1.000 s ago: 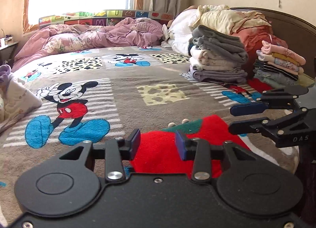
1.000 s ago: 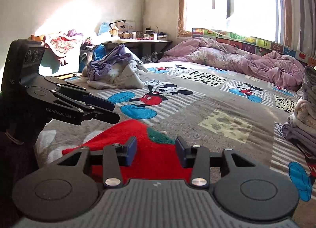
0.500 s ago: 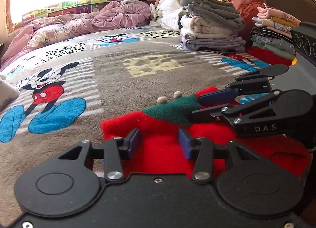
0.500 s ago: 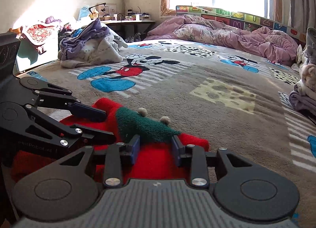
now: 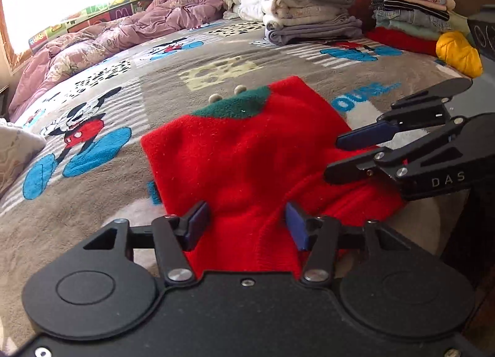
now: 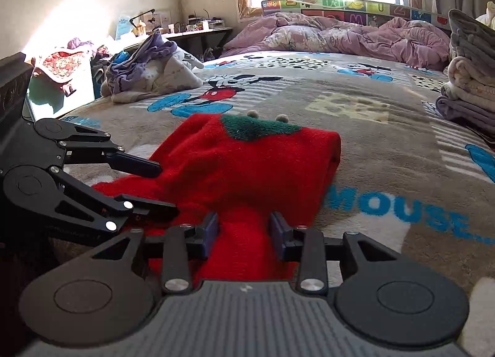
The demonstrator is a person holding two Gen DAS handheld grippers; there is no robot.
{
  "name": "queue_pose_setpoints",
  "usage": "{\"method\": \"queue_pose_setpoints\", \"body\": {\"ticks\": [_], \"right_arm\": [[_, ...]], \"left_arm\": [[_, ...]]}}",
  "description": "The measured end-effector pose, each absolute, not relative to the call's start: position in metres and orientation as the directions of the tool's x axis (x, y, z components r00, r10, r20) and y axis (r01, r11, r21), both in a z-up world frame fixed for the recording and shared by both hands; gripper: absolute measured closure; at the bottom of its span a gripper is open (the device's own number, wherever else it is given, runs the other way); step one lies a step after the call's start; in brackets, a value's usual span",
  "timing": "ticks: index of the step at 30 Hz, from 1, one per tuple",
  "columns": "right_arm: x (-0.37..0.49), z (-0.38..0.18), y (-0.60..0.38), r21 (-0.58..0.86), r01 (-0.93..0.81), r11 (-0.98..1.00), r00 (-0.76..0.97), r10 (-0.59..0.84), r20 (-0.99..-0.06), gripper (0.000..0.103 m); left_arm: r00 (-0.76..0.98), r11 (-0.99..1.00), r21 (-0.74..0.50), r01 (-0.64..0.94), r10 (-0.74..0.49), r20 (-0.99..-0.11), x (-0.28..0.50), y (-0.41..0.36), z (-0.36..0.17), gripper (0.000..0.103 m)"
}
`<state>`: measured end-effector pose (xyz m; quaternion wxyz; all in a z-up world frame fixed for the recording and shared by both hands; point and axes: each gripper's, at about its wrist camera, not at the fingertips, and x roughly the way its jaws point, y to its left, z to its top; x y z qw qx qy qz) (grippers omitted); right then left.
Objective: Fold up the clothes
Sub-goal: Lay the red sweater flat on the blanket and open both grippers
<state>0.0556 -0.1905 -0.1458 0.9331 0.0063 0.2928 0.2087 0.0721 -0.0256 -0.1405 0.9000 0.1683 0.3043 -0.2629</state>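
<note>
- The red fleece garment (image 5: 247, 152) is lying on the cartoon-print blanket (image 5: 92, 189) in the middle of the left wrist view, with a green patch (image 5: 235, 104) at its far edge and two small pompoms (image 5: 227, 93) just beyond that.
- It is looking soft, thick and light; it is probably going to sag and drape as soon as it is lifted, and the fuzzy pile is likely giving the pads good friction.
- The left gripper (image 5: 246, 224) is sitting at the bottom centre of its own view, jaws spread with red fabric rising between them; whether the pads are actually biting the cloth I cannot tell.
- The right gripper (image 6: 244, 233) is sitting at the bottom centre of its view, jaws narrower, with a ridge of red fabric filling the gap and seeming to touch both pads, so it is apparently pinching the garment.
- In the right wrist view the far right edge (image 6: 335, 152) is showing as a rounded double layer, suggesting one fold is already lying in place.
- Best places to take hold are looking like the near corners or hem, both layers together, since a single layer is likely to peel away.
- Folded stacks (image 5: 309, 7) are standing in the upper right of the left wrist view, well apart.
</note>
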Motion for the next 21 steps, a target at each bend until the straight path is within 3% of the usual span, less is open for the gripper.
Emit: {"method": "queue_pose_setpoints", "body": {"ticks": [3,10,14,21], "right_arm": [[0.054,-0.131,-0.191,0.160,-0.338,0.928,0.740,0.366,-0.564,0.065],[0.049,-0.119,-0.206,0.236,-0.167,0.957,0.744,0.279,-0.607,0.047],[0.045,-0.115,-0.208,0.244,-0.128,0.961,0.755,0.253,-0.604,0.032],[0.045,-0.112,-0.213,0.259,-0.108,0.960,0.758,0.248,-0.604,0.027]], "left_arm": [[0.687,0.831,0.076,0.551,-0.400,-0.607,0.068,-0.010,-0.133,0.048],[0.720,0.911,-0.227,0.345,-0.411,-0.559,0.074,0.033,-0.119,0.033],[0.712,0.918,-0.318,0.237,-0.387,-0.586,0.079,0.045,-0.122,0.032],[0.673,0.855,-0.497,0.147,-0.455,-0.583,0.085,0.064,-0.131,0.029]]}}
